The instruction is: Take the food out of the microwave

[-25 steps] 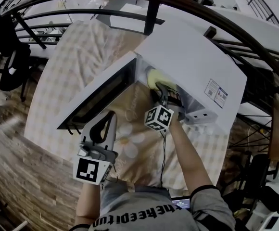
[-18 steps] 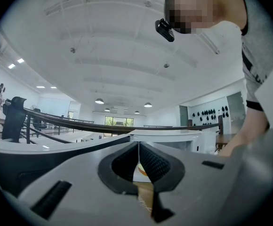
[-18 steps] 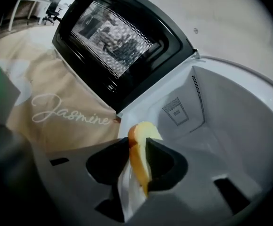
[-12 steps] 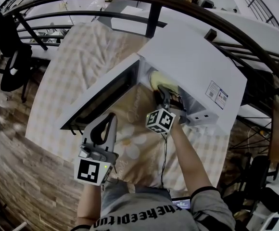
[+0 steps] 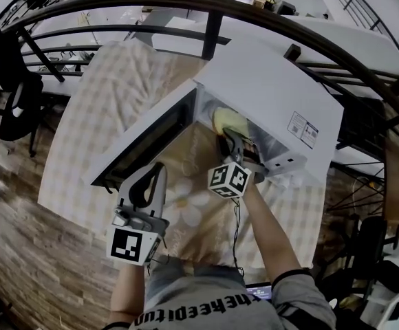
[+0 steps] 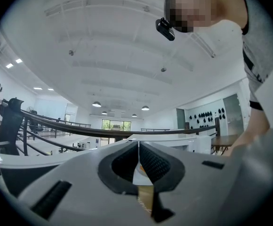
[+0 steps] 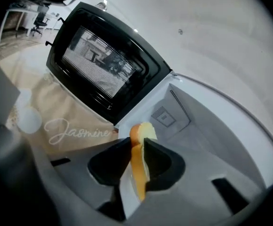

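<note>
The white microwave [image 5: 268, 88] stands on the table with its door [image 5: 144, 143] swung open to the left. A flat yellow-orange piece of food [image 5: 225, 121] sits at the cavity mouth. My right gripper [image 5: 231, 141] reaches into the cavity. In the right gripper view its jaws are closing, and the pads pinch the food [image 7: 137, 159] edge-on between them, in front of the white cavity wall [image 7: 212, 126]. My left gripper [image 5: 159, 165] hangs level in front of the open door, away from the food. Its jaws [image 6: 139, 145] are shut on nothing.
A beige checked tablecloth [image 5: 117, 81] with flower prints and "Jasmine" lettering [image 7: 75, 131] covers the table. A dark curved railing [image 5: 186, 2] runs behind the microwave. An office chair [image 5: 14, 102] stands at the left on the wooden floor.
The right gripper's jaws have closed onto the food inside the microwave and the hand has risen slightly. The left gripper has stayed where it was.
</note>
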Tool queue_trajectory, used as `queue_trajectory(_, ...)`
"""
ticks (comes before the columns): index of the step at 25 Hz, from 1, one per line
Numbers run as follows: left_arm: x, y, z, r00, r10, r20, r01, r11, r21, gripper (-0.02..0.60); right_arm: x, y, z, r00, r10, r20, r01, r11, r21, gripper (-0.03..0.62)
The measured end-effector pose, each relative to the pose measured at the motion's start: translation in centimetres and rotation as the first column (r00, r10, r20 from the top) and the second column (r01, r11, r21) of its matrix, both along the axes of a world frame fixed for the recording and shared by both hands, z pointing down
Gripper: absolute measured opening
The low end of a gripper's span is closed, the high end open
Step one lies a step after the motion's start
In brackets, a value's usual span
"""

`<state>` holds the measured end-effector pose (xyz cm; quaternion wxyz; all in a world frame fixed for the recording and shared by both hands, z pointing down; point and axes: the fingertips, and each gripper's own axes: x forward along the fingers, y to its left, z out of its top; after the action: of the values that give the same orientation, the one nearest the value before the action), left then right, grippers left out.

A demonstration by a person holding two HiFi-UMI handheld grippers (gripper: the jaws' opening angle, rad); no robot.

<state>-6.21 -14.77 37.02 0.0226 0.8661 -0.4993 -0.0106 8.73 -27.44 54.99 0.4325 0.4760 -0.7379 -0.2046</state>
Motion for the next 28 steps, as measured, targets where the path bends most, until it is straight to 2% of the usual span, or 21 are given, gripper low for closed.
queue_trajectory(4,-0.3,0.2,-1.9,1.0,-0.001,-0.017,0.002,0.998,0.069,0.011,-0.1,1.1,-1.2,0.999,0.019,0.05,-0.019,1.0,0.001,0.084)
queue_trajectory(13,-0.2,2.3,-3.8,0.999,0.047,-0.027,-0.044,0.994,0.104,0.011,-0.9,4.3,-4.4,0.986,0.029,0.161,-0.031,0.999,0.012,0.083)
queue_trajectory(18,-0.4,3.5,-3.5,0.997,0.075,-0.02,-0.073,0.994,0.078,0.011,-1.3,5.9,-6.2,0.969,0.037,0.245,-0.041,0.999,0.011,0.081)
queue_trajectory(22,-0.3,4.0,-6.0,0.994,0.089,-0.065,-0.076,0.982,0.171,0.011,-1.4,7.3,-7.5,0.953,0.048,0.301,-0.053,0.999,0.009,0.081)
queue_trajectory(28,-0.6,5.1,-6.6,0.994,0.096,-0.058,-0.085,0.982,0.17,0.011,-1.6,9.6,-9.0,0.937,0.058,0.344,-0.066,0.998,0.012,0.081)
